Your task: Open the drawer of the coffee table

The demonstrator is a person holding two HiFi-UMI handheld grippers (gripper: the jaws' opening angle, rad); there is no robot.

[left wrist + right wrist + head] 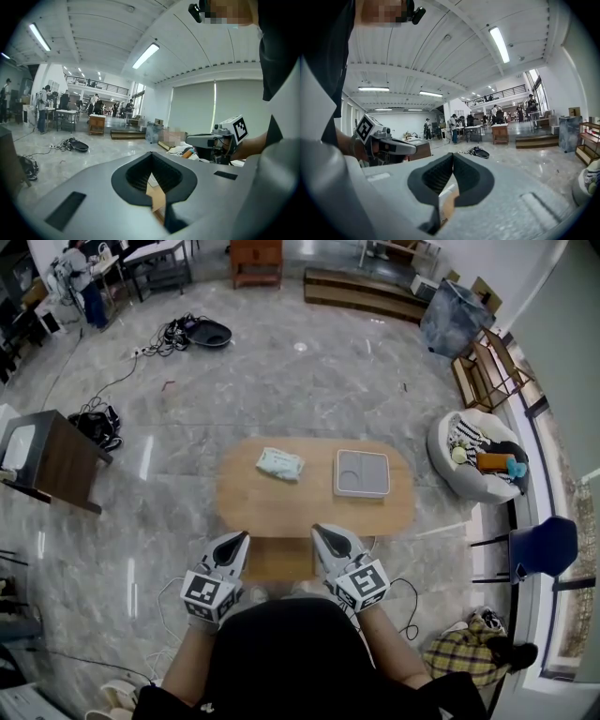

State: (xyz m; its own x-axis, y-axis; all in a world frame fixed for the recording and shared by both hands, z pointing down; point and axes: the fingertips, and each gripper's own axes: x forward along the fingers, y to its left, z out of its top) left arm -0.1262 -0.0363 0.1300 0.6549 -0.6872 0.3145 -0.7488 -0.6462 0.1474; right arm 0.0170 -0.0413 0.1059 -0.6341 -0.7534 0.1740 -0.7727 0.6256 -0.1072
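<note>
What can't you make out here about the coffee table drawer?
- Drawer front, handle: head view, hidden under the oval wooden coffee table's near edge.
- Gripper views: the shut left gripper and right gripper block the table with their own bodies.
- Pale green packet's print: head view, too small.

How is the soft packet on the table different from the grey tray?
The packet is pale green-white and looks soft and wrinkly, while the tray is grey and flat with a raised rim. The packet is smaller than the tray. The packet lies tilted, but the tray sits square with the table's long side. Both rest on top of the wooden table, apart from each other.
</note>
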